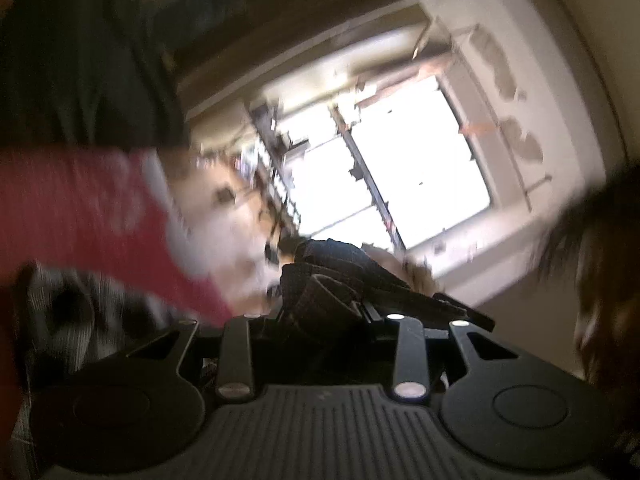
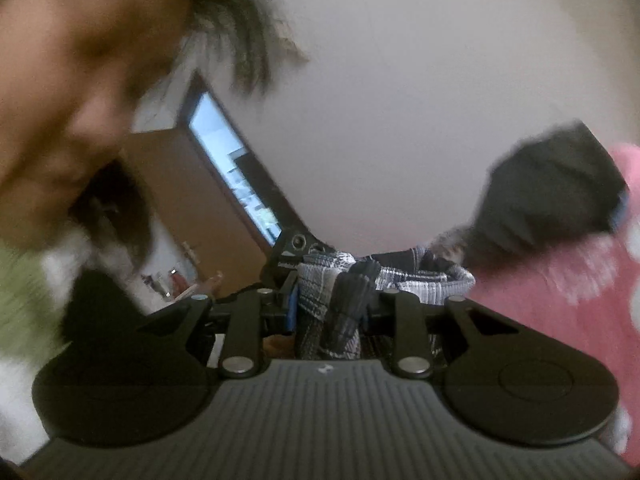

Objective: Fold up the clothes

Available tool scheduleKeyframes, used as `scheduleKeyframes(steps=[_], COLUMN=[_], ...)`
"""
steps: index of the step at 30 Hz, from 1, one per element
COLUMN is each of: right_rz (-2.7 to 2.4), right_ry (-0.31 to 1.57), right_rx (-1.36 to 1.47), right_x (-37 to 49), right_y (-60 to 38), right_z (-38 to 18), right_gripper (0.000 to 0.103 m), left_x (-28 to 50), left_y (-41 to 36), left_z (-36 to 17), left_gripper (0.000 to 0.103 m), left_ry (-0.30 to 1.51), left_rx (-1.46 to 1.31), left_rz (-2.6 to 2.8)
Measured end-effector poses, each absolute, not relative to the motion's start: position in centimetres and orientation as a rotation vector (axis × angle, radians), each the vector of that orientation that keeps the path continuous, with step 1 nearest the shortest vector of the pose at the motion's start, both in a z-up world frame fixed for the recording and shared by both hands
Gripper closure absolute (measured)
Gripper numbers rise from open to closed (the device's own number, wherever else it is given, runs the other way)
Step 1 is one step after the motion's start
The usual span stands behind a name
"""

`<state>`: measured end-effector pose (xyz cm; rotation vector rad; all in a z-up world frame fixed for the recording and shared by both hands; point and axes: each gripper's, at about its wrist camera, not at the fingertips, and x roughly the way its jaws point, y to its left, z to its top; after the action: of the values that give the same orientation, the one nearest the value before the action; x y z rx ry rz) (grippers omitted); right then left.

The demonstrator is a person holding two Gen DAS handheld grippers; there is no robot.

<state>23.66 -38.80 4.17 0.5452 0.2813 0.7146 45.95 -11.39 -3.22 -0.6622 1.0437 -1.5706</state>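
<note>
We saw the right gripper (image 2: 334,304) clamped on the grey-and-black plaid woven garment (image 2: 320,292); the left gripper (image 1: 320,300) pinched dark folded cloth (image 1: 320,280), its identity unclear through blur.

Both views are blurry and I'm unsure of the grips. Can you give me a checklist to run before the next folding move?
1. Right tongs clamped on the plaid garment: ok.
2. Left tongs clamped on the dark fabric: ok, it looks pinched between them.
3. Both tongs hold the same garment: cannot tell.
4. Cloth hangs smooth: not ok, it is bunched at the right tongs.
5. Folding surface ready: cannot tell, neither view shows it.
</note>
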Motion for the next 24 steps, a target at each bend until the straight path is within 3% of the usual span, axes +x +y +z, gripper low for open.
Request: scheduleKeyframes(steps=[5,11,18,24], right_rz=[0.808,0.875,0.84,0.782], right_ry=[0.213,0.157,0.193,0.323], right_rx=[0.532,0.486,0.475,0.505], right_x=[26.0,23.2,15.3,13.1], right_y=[-38.1,-33.6,-26.7,-24.9], right_z=[9.1,12.1,7.9,3.1], right_gripper=[0.078,0.079,0.079,0.079], left_x=[44.9,40.1,33.6,32.7], left_y=[-7.8,-2.0,3.6,3.9], left_z=[2.8,6.2,1.0,-4.0], left_gripper=[0.069,0.069,0.069,0.069], left_ry=[0.87,0.792,0.907,1.001], left_rx=[-0.716,-0.688,-0.721,-0.801], left_rz=[-1.545,-1.522,-1.404,-1.334])
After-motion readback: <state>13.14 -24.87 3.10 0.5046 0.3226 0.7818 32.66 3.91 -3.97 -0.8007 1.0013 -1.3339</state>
